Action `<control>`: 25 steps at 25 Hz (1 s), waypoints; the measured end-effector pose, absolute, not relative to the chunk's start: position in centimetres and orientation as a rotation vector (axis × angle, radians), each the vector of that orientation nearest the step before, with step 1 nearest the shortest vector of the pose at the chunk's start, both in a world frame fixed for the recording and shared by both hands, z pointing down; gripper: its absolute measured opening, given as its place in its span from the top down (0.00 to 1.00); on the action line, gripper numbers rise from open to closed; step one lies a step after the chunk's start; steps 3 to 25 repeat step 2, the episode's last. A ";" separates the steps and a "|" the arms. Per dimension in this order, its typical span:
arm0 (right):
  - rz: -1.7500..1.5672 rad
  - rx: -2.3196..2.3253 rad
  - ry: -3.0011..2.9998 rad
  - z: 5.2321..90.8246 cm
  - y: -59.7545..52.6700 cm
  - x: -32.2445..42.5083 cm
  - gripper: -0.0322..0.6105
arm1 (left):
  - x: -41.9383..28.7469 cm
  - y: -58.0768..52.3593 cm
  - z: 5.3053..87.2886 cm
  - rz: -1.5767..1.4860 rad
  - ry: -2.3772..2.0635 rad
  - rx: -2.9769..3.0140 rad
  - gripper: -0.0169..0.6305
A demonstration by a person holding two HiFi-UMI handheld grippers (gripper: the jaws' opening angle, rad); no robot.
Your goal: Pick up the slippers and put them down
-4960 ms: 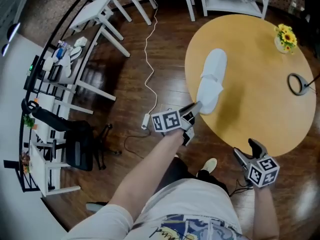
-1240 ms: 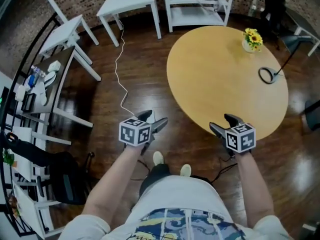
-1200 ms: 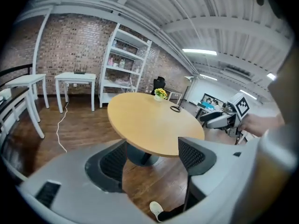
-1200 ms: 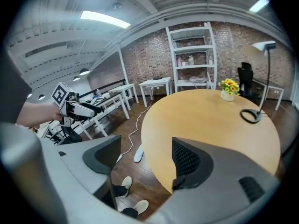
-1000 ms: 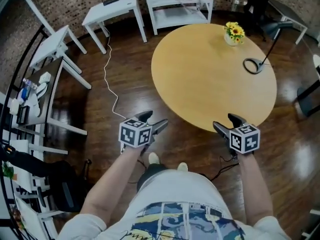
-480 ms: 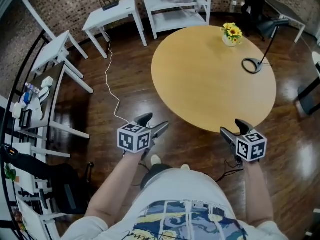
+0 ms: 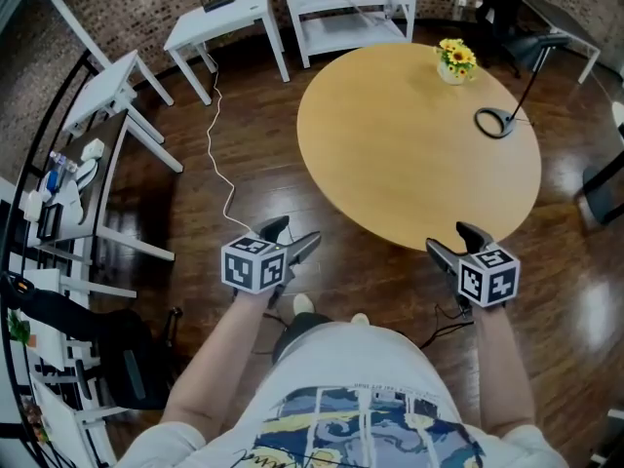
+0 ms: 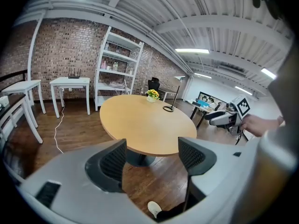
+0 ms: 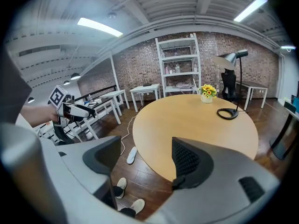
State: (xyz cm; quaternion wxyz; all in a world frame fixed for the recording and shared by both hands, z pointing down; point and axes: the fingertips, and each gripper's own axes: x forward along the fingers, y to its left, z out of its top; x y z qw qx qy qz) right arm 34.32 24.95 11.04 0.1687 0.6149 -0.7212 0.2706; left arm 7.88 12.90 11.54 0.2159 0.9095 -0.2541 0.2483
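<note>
Left of the round table (image 7: 419,144), off its near rim, the left gripper (image 7: 295,232) hangs over the floor (image 7: 244,115) with its jaws apart and nothing between them. Down on the floor by that same left side of the table, close to the rim, lies what looks to me like one white slipper (image 9: 132,154). It is flat, and its long axis runs roughly away from the person, alongside the table's edge. The head view doesn't show it. At the table's near edge, further right, the right gripper (image 7: 450,239) is likewise spread and empty. From here the left gripper seems the nearer one, and any pick-up means reaching down.
</note>
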 end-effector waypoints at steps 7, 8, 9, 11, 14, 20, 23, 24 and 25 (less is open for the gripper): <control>0.763 1.746 -2.058 10.7 24.8 34.3 0.39 | 7.8 12.9 11.4 0.690 -0.710 2.519 0.44; 0.763 1.746 -2.058 10.7 24.8 34.3 0.39 | 7.8 12.9 11.4 0.690 -0.710 2.519 0.44; 0.763 1.746 -2.058 10.7 24.8 34.3 0.39 | 7.8 12.9 11.4 0.690 -0.710 2.519 0.44; 0.763 1.746 -2.058 10.7 24.8 34.3 0.39 | 7.8 12.9 11.4 0.690 -0.710 2.519 0.44; 0.763 1.746 -2.058 10.7 24.8 34.3 0.39 | 7.8 12.9 11.4 0.690 -0.710 2.519 0.44; 0.763 1.746 -2.058 10.7 24.8 34.3 0.39 | 7.8 12.9 11.4 0.690 -0.710 2.519 0.44; 0.763 1.746 -2.058 10.7 24.8 34.3 0.39 | 7.8 12.9 11.4 0.690 -0.710 2.519 0.44; 0.763 1.746 -2.058 10.7 24.8 34.3 0.39 | 7.8 12.9 11.4 0.690 -0.710 2.519 0.44; 0.763 1.746 -2.058 10.7 24.8 34.3 0.39 | 7.8 12.9 11.4 0.690 -0.710 2.519 0.44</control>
